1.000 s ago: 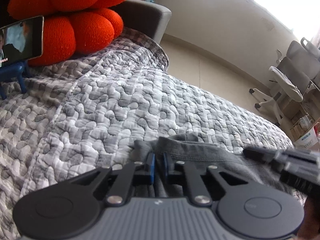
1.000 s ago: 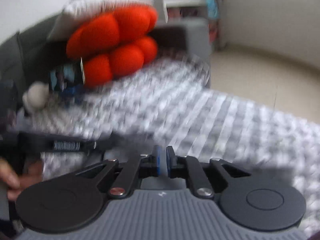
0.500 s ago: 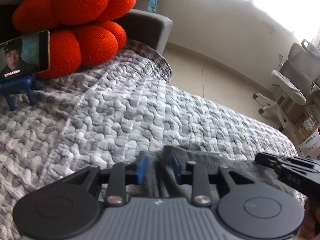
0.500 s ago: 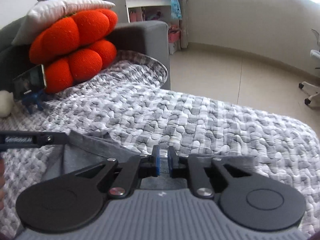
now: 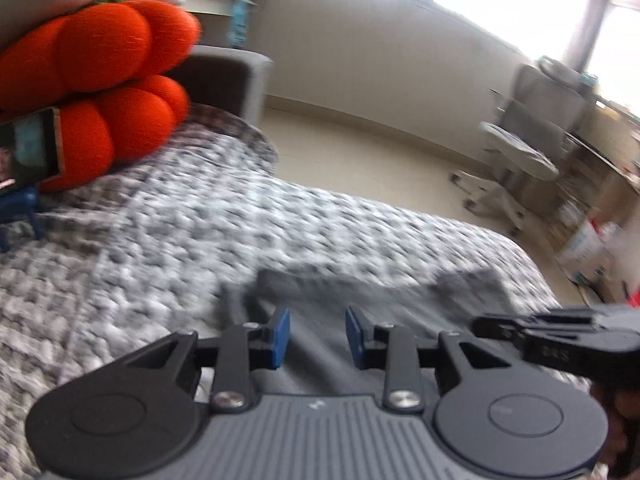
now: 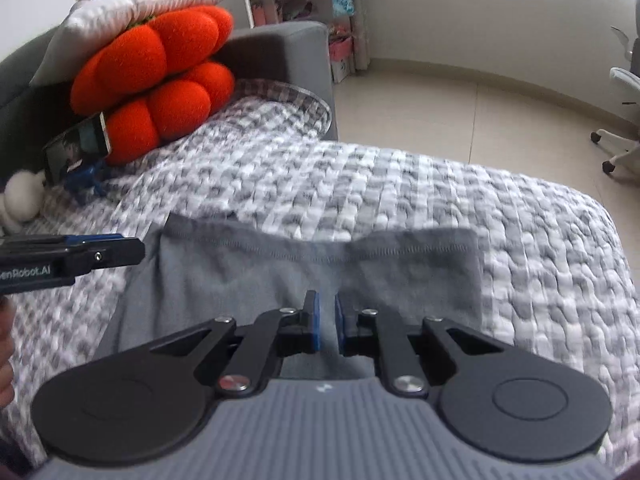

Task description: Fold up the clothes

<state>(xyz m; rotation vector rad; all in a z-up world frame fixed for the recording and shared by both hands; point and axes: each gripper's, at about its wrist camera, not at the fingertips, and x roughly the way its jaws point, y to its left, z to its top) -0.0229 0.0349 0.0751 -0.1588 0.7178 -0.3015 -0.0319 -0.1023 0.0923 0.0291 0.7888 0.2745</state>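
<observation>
A grey garment [image 6: 260, 272] lies spread flat on the grey-and-white quilt [image 6: 400, 184], its stitched hem at the far side. My right gripper [image 6: 327, 304] hovers over the garment's middle, its blue pads a narrow gap apart with nothing between them. My left gripper [image 5: 316, 320] stands open over the garment [image 5: 400, 304] near its left edge, and no cloth is between its pads. From the right wrist view the left gripper [image 6: 100, 254] comes in at the left, just beside the cloth. In the blurred left wrist view the right gripper [image 5: 520, 326] reaches in from the right.
An orange lobed cushion [image 6: 160, 72] under a white pillow [image 6: 120, 12] leans on the grey sofa arm [image 6: 288, 52] at the back left. A phone [image 6: 76, 148] on a blue stand sits beside it, next to a white plush [image 6: 20, 196]. Past the quilt's far edge are floor and an office chair [image 5: 520, 160].
The left jaws have gone from pinching the garment's edge to standing open and free of it. Both grippers have drawn back and risen, and the garment now lies flat.
</observation>
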